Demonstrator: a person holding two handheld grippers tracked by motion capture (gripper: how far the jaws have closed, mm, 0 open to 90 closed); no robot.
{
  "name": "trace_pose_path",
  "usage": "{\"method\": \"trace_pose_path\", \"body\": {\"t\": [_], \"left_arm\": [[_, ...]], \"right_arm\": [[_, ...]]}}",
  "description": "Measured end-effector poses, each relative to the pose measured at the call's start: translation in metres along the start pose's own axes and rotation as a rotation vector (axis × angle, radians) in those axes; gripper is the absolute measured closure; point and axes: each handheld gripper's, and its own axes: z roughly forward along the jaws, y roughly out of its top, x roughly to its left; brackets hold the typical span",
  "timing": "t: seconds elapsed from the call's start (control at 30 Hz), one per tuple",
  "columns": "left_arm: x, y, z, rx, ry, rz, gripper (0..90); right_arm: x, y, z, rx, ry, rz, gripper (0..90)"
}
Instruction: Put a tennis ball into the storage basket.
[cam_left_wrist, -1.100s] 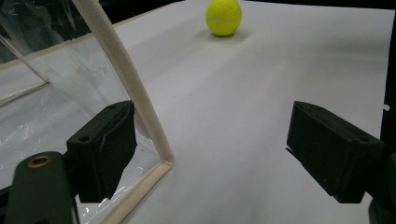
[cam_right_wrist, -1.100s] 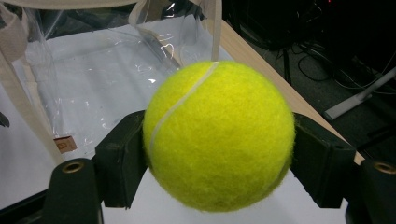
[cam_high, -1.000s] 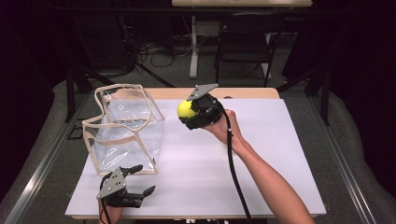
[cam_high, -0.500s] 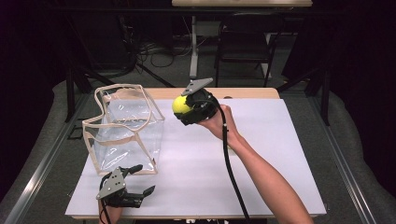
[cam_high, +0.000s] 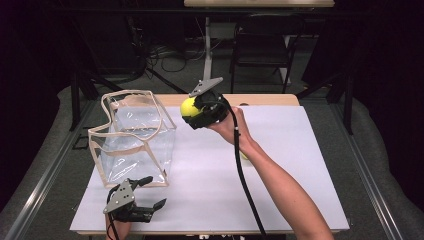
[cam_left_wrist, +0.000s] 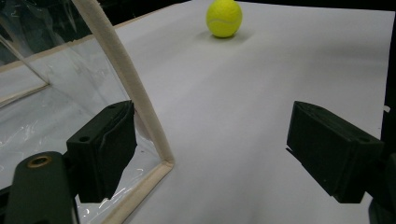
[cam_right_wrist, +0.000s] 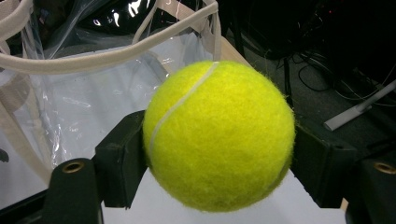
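**High view: ball held aloft, just beside the bag's open mouth**

High view puts the right gripper (cam_high: 192, 107) above the table, its jaws clamped on a tennis ball (cam_high: 189, 106). The clear bag (cam_high: 132, 137) stands toward the person's left of the ball, its cream-trimmed mouth open upward and lower than the ball. So the coming move likely turns on carrying the ball sideways over that rim. The right hand is plainly the nearer one. The left gripper (cam_high: 150, 192) rests low at the bag's near corner, jaws spread with nothing between them.

The ball (cam_right_wrist: 218, 135) is fuzzy yellow-green with a pale curved seam, round, with no long axis. A second tennis ball (cam_left_wrist: 224, 17) lies on the white table (cam_left_wrist: 280, 70).
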Motion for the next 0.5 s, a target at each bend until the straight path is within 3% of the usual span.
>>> {"method": "trace_pose_path", "body": {"t": [0.5], "left_arm": [[0.0001,-0.0002,-0.0006,-0.001,0.002,-0.004,15.8]], "right_arm": [[0.0016,0.0108,0.0035,0.002,0.0,-0.007,26.1]]}}
